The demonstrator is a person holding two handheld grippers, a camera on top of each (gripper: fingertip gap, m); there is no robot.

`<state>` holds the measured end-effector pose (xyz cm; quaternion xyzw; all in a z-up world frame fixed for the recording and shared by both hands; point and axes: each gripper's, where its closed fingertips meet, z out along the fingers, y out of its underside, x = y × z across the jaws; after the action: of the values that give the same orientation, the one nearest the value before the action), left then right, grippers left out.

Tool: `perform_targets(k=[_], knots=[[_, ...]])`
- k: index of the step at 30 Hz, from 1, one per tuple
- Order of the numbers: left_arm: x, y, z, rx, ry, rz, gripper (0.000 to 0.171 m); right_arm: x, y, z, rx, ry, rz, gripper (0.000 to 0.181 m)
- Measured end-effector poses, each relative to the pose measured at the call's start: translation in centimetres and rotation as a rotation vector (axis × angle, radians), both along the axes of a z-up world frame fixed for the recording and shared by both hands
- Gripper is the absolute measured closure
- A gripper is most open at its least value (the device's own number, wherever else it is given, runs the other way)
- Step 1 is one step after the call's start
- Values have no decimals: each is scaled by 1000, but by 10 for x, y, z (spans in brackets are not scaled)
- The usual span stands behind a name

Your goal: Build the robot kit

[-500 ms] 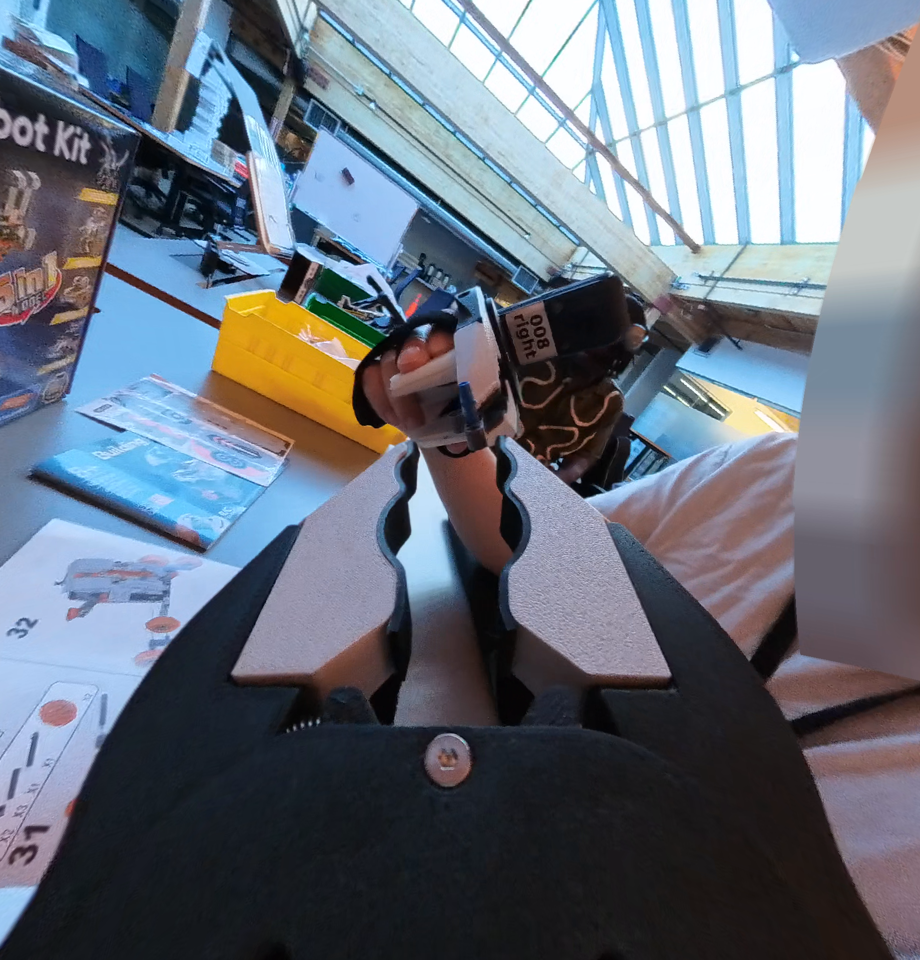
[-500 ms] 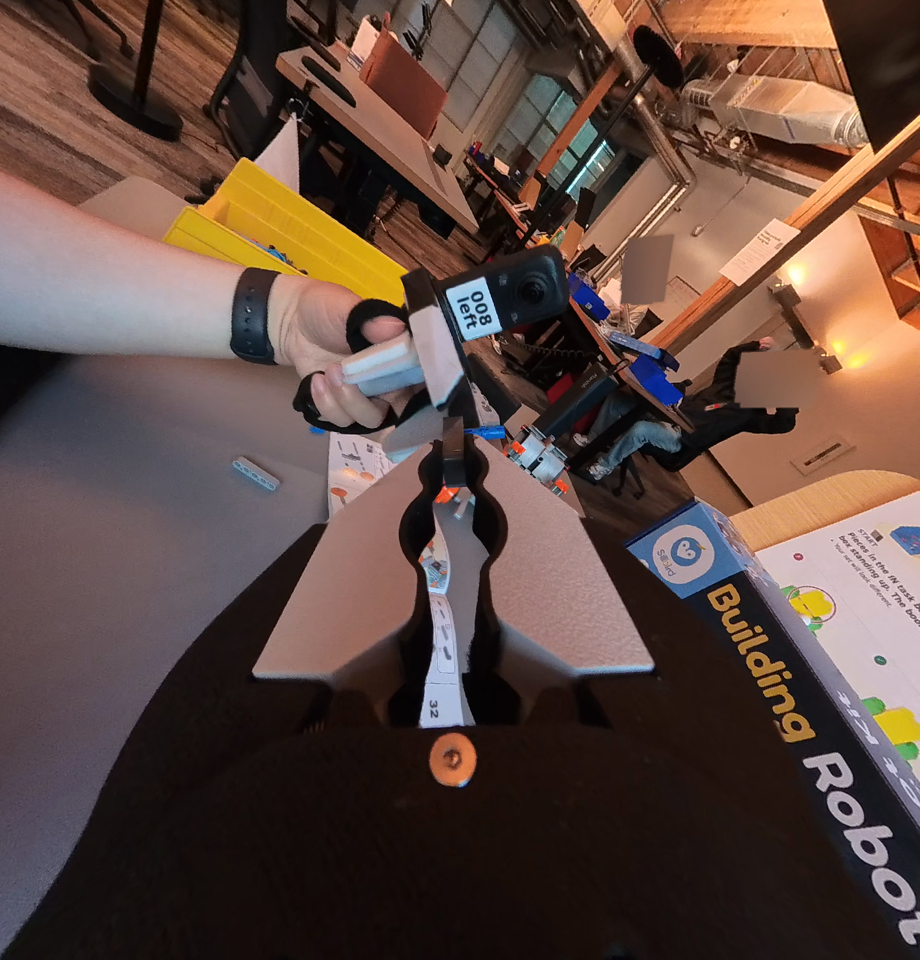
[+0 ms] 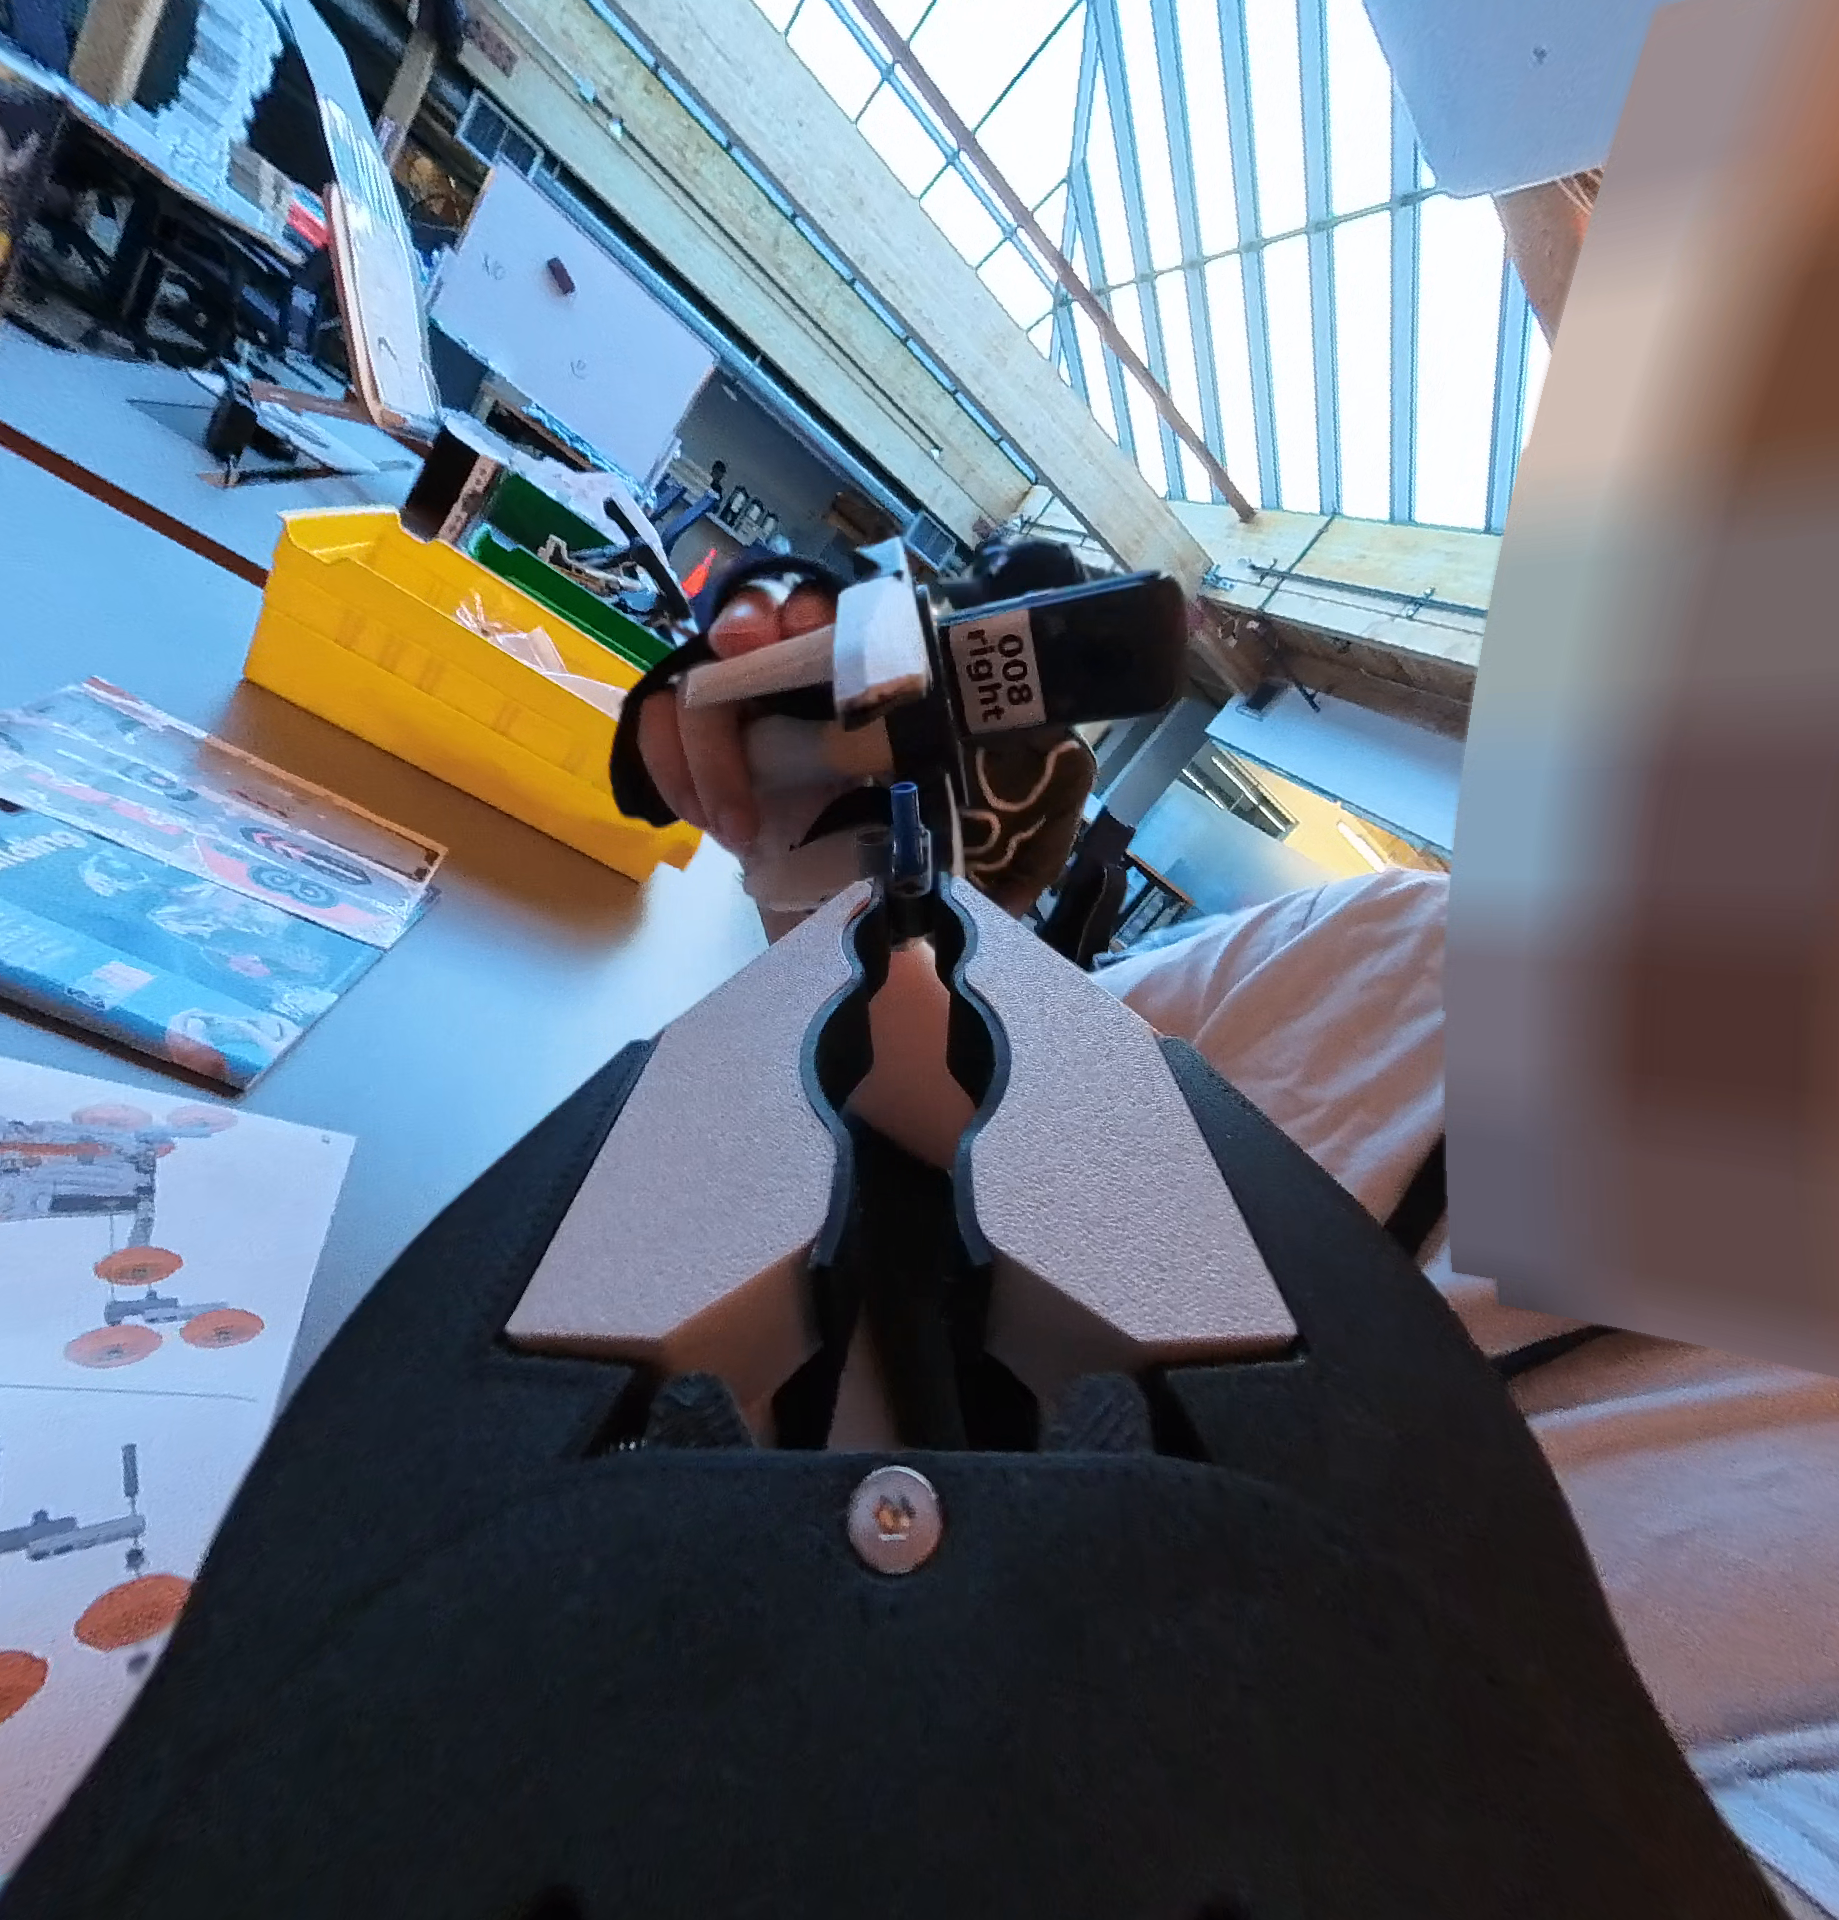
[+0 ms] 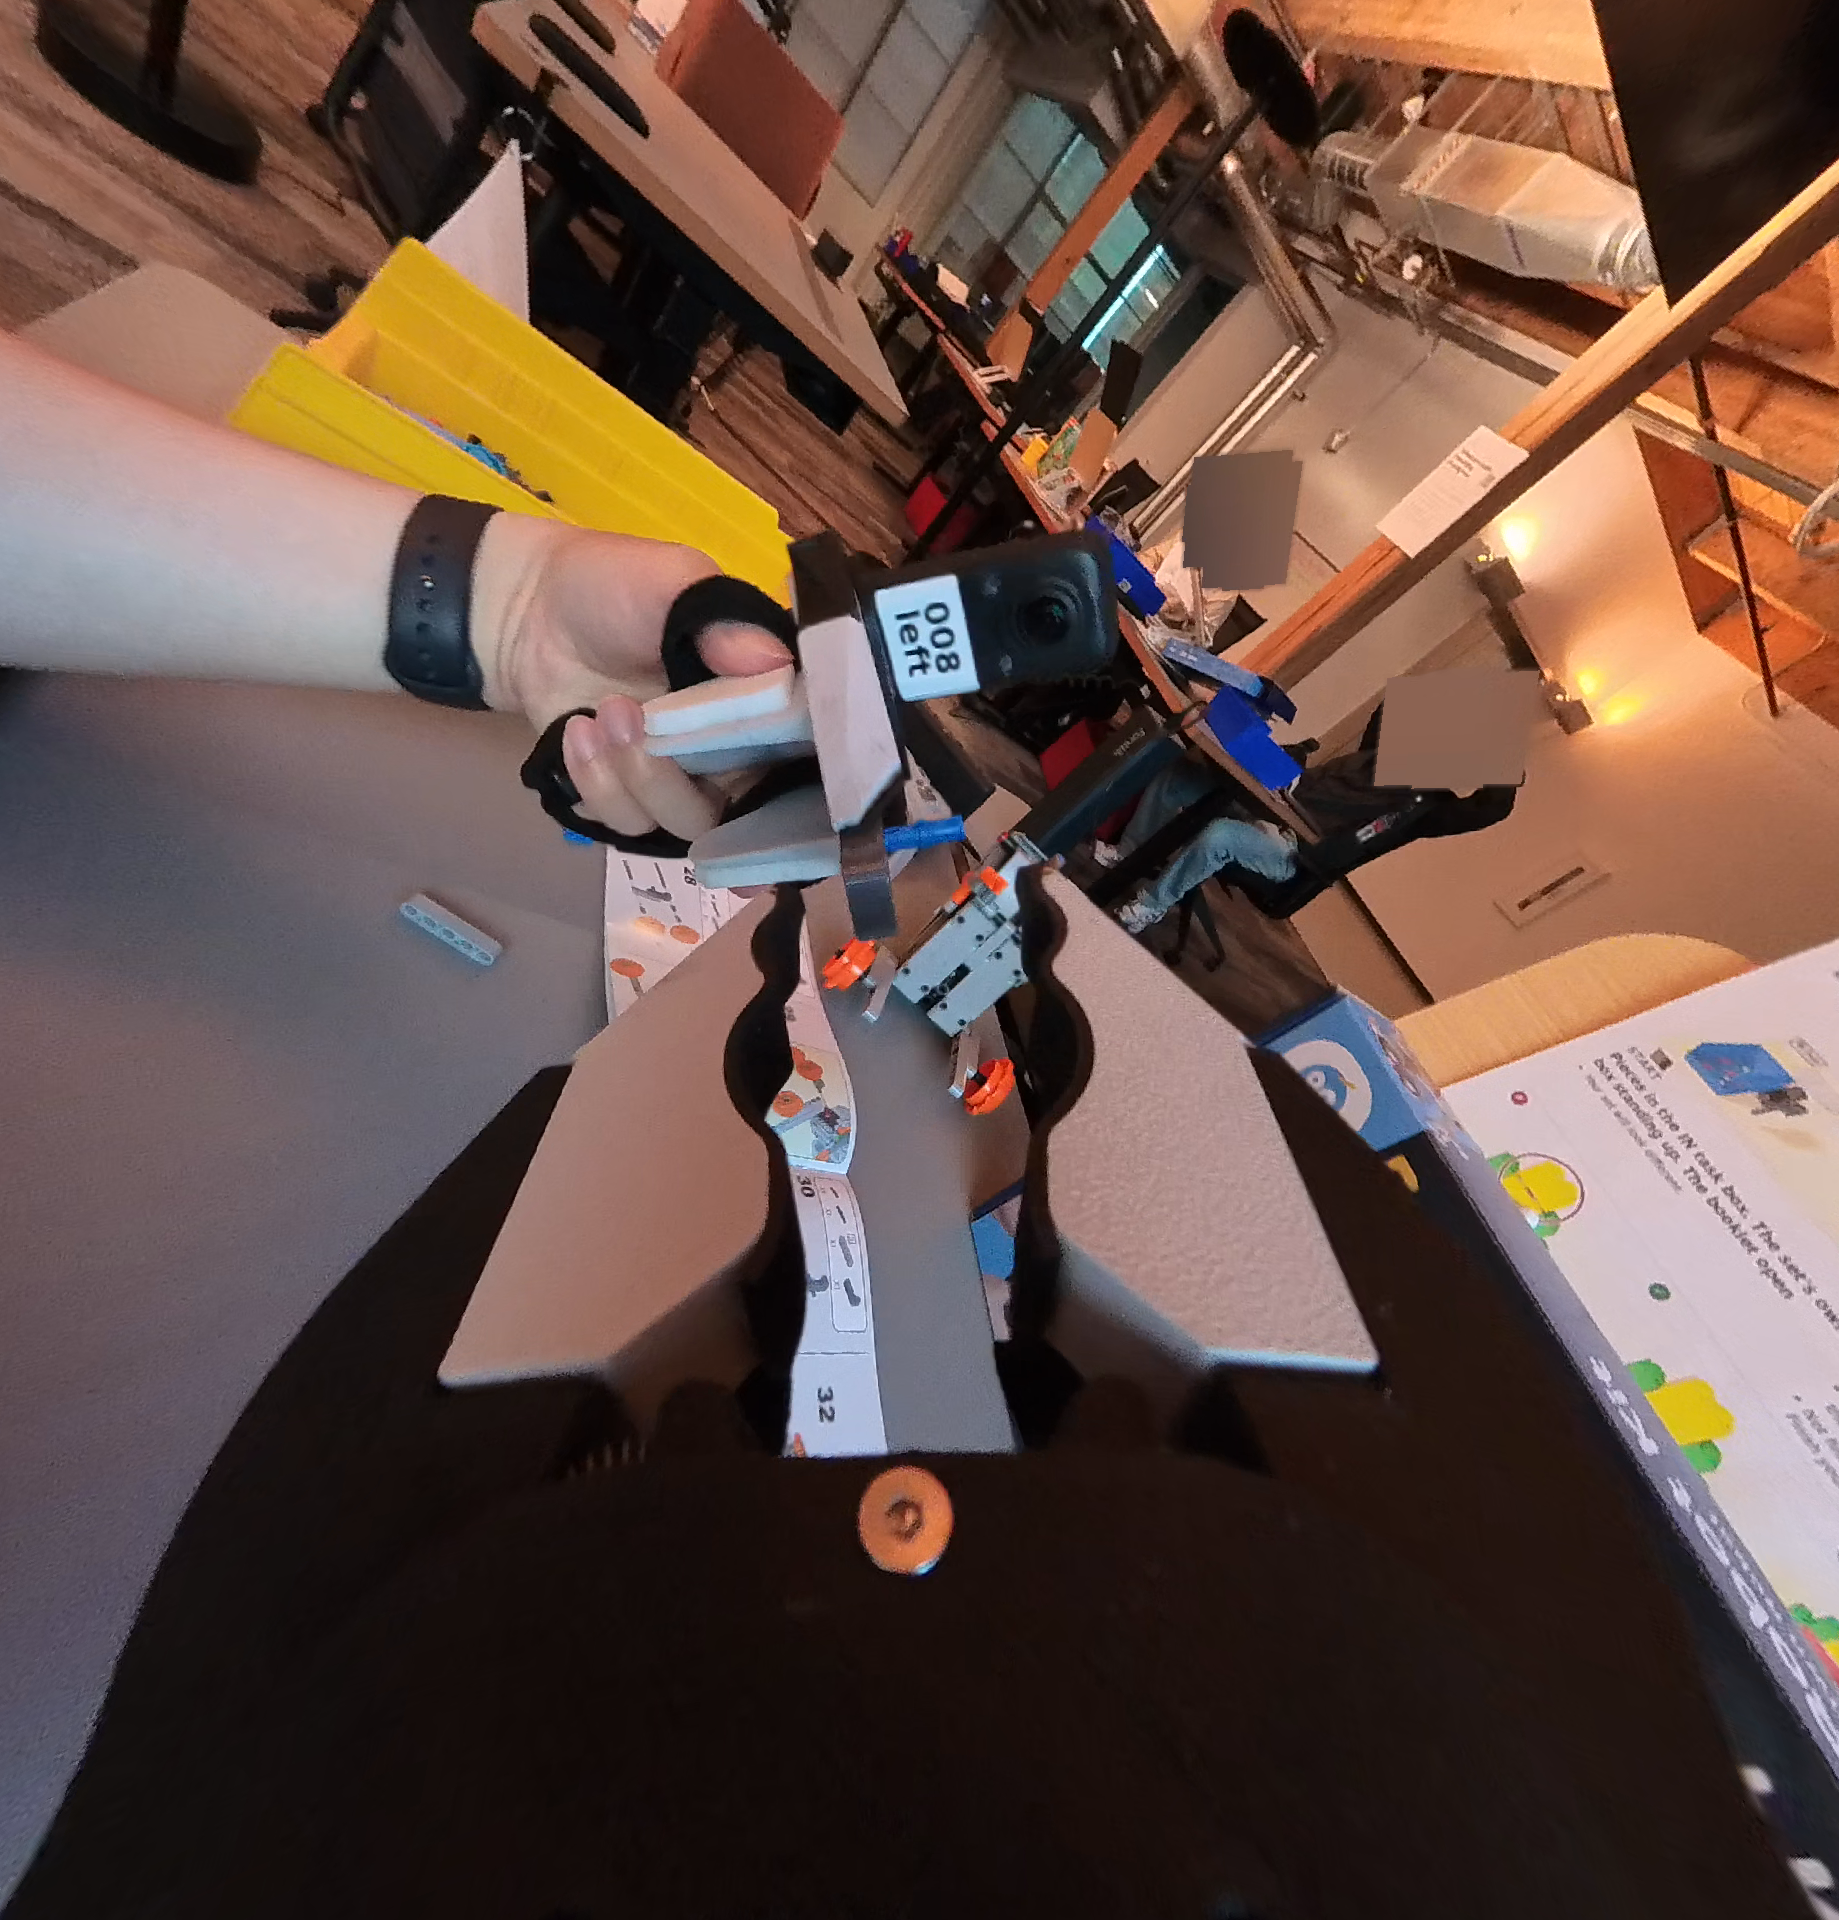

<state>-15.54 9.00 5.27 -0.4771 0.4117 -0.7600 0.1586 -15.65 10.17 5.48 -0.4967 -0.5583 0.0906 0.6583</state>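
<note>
Left gripper (image 3: 902,902) is clamped on a small black piece with a blue pin (image 3: 904,847) sticking out of it, held in the air above the tabletop (image 3: 541,997). In the right wrist view that same black piece (image 4: 865,881) hangs from the left gripper's tips, blue pin (image 4: 923,833) pointing sideways. Right gripper (image 4: 910,914) has its jaws spread apart, nothing between them. Just past its tips, on the tabletop: a grey brick assembly (image 4: 962,961) with orange connectors. Left of the assembly: open instruction booklet (image 4: 832,1226), then a loose light-blue beam (image 4: 449,930). Yellow bin (image 4: 499,416) is farther back behind the beam.
</note>
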Motion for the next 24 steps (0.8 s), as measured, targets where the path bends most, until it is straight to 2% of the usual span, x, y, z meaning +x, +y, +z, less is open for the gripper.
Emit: perform_targets(k=[4, 6, 7, 24], knots=[[-3, -7, -7, -35, 47, -69, 167, -10, -5, -6, 12, -72, 2, 141], [-2, -10, -11, -33, 71, -86, 167, -14, -6, -11, 8, -106, 4, 154], [-1, -11, -11, -34, 71, -91, 167, -15, -7, -10, 11, -103, 6, 155], [-1, -12, -19, -75, 113, -137, 167, -13, -9, -20, -128, -131, 19, 153]])
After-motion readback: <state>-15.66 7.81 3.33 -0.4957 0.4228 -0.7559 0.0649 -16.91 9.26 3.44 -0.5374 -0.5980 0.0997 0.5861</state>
